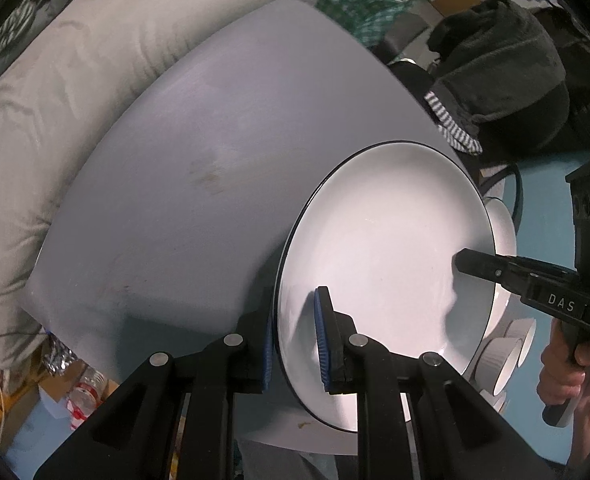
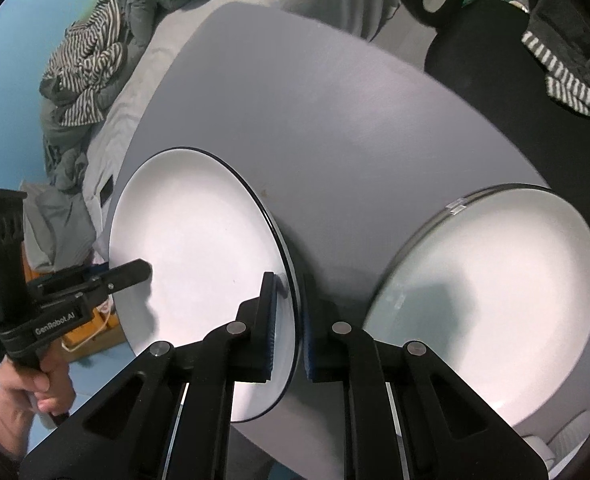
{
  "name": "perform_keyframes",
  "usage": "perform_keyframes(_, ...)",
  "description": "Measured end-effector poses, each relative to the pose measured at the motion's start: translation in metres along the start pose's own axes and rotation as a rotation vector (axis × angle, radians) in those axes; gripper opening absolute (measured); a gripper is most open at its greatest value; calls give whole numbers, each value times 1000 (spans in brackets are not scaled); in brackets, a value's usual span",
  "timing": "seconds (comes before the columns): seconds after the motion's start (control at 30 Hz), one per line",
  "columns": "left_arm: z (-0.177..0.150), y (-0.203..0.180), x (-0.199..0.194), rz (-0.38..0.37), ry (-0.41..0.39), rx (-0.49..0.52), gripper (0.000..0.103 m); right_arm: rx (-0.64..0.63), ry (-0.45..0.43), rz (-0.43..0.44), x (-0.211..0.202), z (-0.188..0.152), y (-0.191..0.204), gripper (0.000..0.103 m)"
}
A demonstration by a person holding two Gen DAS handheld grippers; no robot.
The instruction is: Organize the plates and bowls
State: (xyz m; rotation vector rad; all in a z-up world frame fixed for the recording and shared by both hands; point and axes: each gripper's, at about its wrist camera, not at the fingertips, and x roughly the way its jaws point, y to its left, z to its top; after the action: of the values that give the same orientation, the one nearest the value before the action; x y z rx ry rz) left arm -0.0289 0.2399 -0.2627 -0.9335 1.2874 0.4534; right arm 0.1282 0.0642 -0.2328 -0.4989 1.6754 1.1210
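A white plate with a thin black rim point(image 1: 387, 256) is held tilted above the grey table point(image 1: 199, 184). My left gripper point(image 1: 295, 340) is shut on its near-left rim. My right gripper point(image 2: 289, 328) is shut on the opposite rim of the same plate point(image 2: 195, 248). Each gripper shows in the other's view: the right one point(image 1: 527, 280) at the plate's far edge, the left one point(image 2: 95, 280) likewise. A second white plate with a grey rim point(image 2: 491, 304) lies on the table to the right.
White ramekins point(image 1: 507, 356) and another white dish point(image 1: 503, 220) sit behind the held plate. A bed with grey and striped bedding point(image 2: 87, 64) runs along the table's left. A dark chair with clothes point(image 1: 507, 68) stands at the far right.
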Motion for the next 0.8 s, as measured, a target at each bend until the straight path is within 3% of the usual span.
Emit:
perform_keyframes(0.37,6,-63,6,-10,11,129,17,81,-63,-11,-31,-21,-46,12)
perform_keyframes(0.8,14,-138,35,-2,57,270,18,238,-120,-8,-66,-46,-126,12)
